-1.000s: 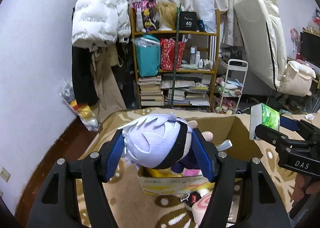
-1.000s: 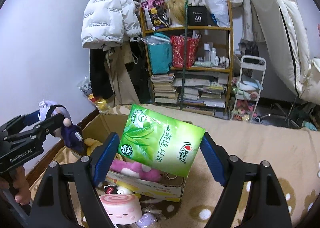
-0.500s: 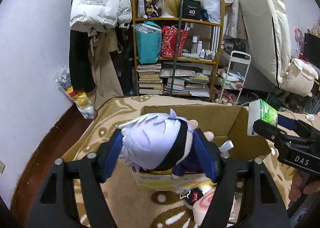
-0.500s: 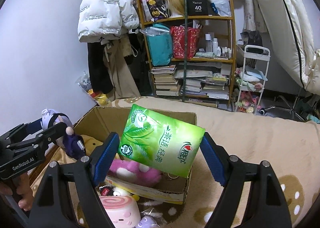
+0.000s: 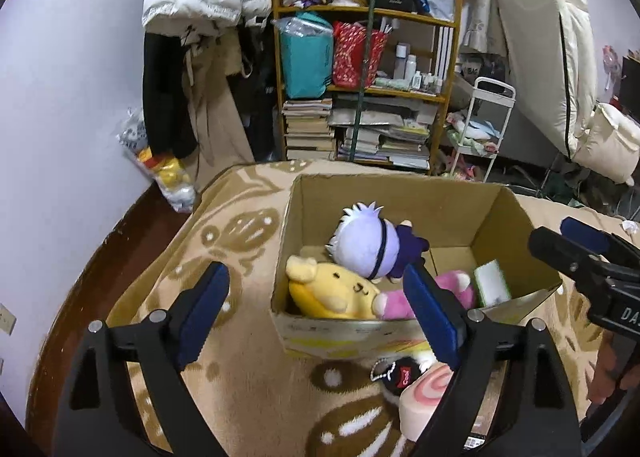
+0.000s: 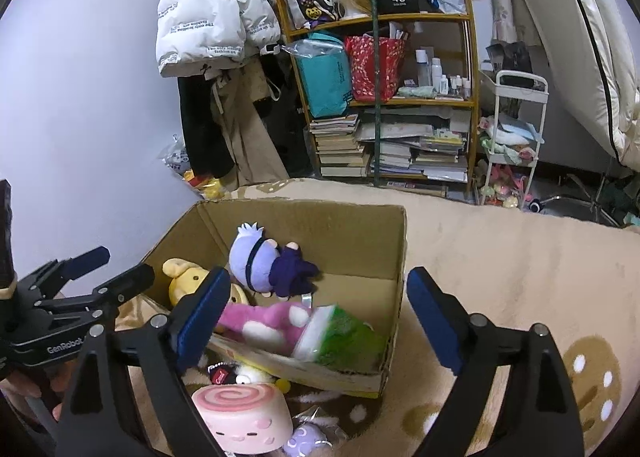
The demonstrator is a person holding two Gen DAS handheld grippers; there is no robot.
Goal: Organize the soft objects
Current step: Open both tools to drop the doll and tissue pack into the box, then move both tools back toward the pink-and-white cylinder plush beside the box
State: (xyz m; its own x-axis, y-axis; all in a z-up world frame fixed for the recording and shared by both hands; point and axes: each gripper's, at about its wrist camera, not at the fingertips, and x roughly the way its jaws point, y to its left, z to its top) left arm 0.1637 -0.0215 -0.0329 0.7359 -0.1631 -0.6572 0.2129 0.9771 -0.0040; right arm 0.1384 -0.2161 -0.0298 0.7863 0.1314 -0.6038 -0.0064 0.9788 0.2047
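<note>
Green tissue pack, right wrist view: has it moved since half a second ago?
Yes. The green tissue pack has left the open right gripper and now lies inside the cardboard box, beside the pink plush.

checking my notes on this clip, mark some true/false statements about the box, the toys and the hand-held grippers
1. The white-haired doll lies inside the cardboard box. True.
2. The right hand-held gripper grips the green tissue pack. False: it is open and the pack lies in the box.
3. The pink swirl-roll plush is in the box. False: it sits on the blanket in front of the box.
4. The left hand-held gripper is open and empty. True.
</note>
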